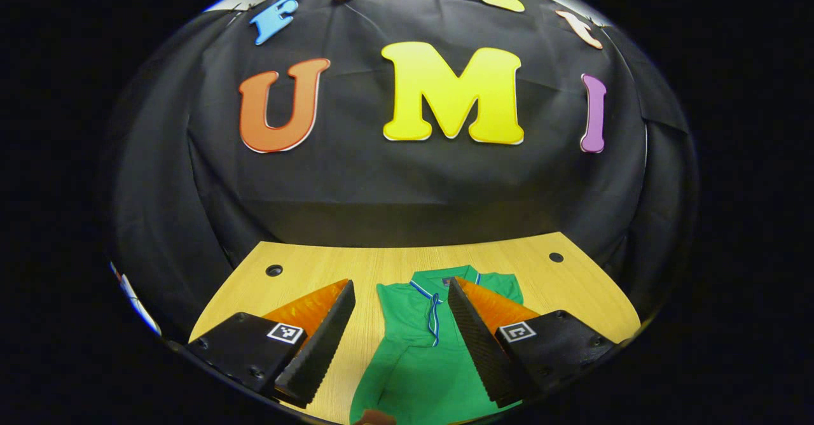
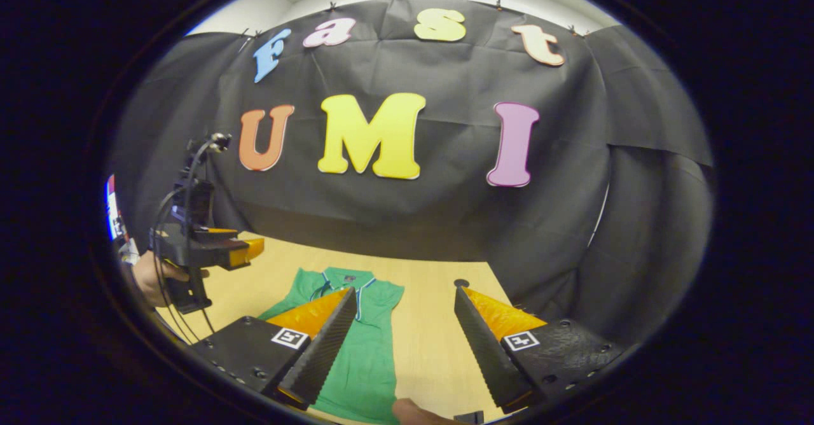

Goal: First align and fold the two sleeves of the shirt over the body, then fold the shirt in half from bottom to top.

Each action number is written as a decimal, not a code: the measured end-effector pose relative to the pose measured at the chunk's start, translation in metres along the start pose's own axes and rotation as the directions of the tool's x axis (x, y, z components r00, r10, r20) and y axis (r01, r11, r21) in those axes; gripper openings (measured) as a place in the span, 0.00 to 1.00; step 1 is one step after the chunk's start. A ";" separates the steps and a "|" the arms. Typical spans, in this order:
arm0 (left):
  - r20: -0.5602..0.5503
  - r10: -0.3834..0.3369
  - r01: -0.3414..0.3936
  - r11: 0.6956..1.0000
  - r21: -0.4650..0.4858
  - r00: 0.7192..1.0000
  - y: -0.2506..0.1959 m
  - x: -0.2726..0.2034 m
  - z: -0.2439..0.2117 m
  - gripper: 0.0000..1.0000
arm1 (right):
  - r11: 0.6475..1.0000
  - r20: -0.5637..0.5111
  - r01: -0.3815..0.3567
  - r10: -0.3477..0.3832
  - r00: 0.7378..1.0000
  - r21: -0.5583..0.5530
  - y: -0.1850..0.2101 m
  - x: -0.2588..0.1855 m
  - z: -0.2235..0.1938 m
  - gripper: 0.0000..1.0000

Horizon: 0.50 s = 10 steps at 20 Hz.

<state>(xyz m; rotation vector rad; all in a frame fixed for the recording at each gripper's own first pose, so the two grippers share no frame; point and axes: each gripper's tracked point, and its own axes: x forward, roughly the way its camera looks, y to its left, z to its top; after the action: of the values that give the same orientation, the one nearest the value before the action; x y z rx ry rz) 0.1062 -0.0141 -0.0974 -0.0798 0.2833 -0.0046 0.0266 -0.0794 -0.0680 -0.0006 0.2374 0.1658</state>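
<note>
A green polo shirt (image 1: 413,348) with a blue-and-white trimmed collar lies flat on the wooden table (image 1: 305,275), collar toward the back wall. My left gripper (image 1: 400,282) hovers open above the shirt's near part, its fingers either side of the placket, gripping nothing. In the right gripper view the shirt (image 2: 369,348) lies low and left of centre. My right gripper (image 2: 405,289) is open and empty, its left finger over the shirt's right side and its right finger over bare table (image 2: 432,329). A hand holds the left gripper (image 2: 251,247) up at the left of that view.
The black cloth wall closes the table's far side. Round cable holes (image 1: 274,270) (image 1: 556,257) sit near the table's back corners, one also in the right gripper view (image 2: 461,282). Part of a hand (image 2: 413,410) shows at the bottom edge. Bare wood flanks the shirt.
</note>
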 end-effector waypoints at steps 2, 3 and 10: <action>-0.048 0.016 -0.016 1.000 -0.005 0.999 0.014 -0.018 -0.032 0.95 | 0.999 -0.057 -0.032 0.031 0.998 -0.016 0.012 0.016 -0.024 0.95; -0.078 0.019 -0.020 1.000 -0.004 0.997 0.020 -0.025 -0.051 0.96 | 0.999 -0.096 -0.044 0.041 0.995 -0.026 0.016 0.024 -0.041 0.98; -0.456 0.029 -0.028 1.000 0.008 0.889 0.052 -0.082 -0.225 0.96 | 0.991 -0.486 -0.091 0.033 0.873 -0.095 0.026 0.049 -0.219 0.96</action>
<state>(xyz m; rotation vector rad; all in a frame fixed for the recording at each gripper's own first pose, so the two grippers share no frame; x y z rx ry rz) -0.0355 0.0212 -0.2936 -0.0728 0.7582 0.0061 0.0180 -0.0498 -0.2922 -0.1518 0.7321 0.2427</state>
